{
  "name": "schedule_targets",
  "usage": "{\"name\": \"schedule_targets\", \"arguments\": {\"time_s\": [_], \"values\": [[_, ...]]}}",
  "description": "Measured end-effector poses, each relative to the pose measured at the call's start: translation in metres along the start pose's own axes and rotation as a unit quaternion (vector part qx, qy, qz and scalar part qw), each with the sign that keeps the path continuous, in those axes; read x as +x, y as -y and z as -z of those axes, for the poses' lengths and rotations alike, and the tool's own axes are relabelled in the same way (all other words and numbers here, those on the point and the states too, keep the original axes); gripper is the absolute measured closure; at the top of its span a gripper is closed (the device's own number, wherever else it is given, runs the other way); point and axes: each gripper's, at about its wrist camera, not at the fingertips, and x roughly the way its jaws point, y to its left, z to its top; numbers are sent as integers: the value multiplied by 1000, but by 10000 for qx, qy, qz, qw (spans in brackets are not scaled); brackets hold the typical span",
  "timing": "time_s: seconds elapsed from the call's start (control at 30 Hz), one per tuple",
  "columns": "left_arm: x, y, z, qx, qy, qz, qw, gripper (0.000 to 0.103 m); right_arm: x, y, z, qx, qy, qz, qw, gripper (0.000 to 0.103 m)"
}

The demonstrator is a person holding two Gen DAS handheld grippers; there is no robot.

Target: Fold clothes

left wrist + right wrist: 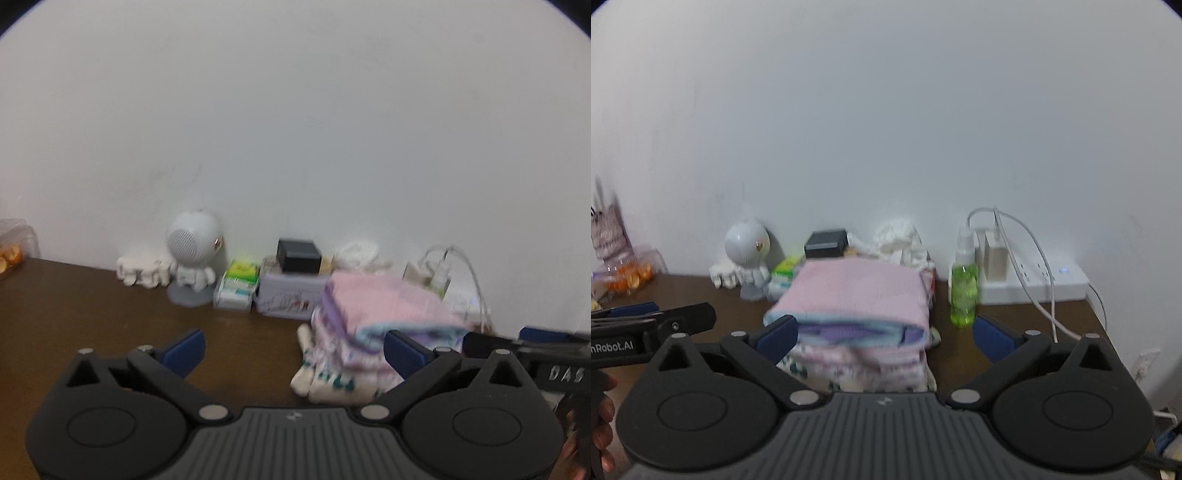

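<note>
A stack of folded clothes sits on the brown table, pink piece on top, light blue and purple under it, patterned white ones at the bottom. My left gripper is open and holds nothing; the stack lies just ahead, by its right fingertip. In the right wrist view the same stack fills the gap ahead of my open, empty right gripper. The pads touch no cloth. Each gripper shows at the edge of the other's view, blurred.
Along the wall stand a white round-headed figure, small boxes, a black box and crumpled white cloth. A green spray bottle and a power strip with cables lie right of the stack. Oranges sit far left.
</note>
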Motion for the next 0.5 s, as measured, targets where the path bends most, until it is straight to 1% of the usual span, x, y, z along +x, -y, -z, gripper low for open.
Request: {"name": "schedule_targets", "arguments": {"time_s": [0.1, 0.33, 0.5], "values": [[-6, 2, 10, 175, -94, -148, 9997, 0, -9, -2, 9, 2, -120, 70, 9999, 0], [-37, -1, 24, 41, -144, -88, 9998, 0, -32, -6, 25, 28, -295, 168, 9994, 0], [-65, 6, 34, 232, -118, -5, 9997, 0, -53, -15, 35, 11, -353, 182, 9992, 0]]}}
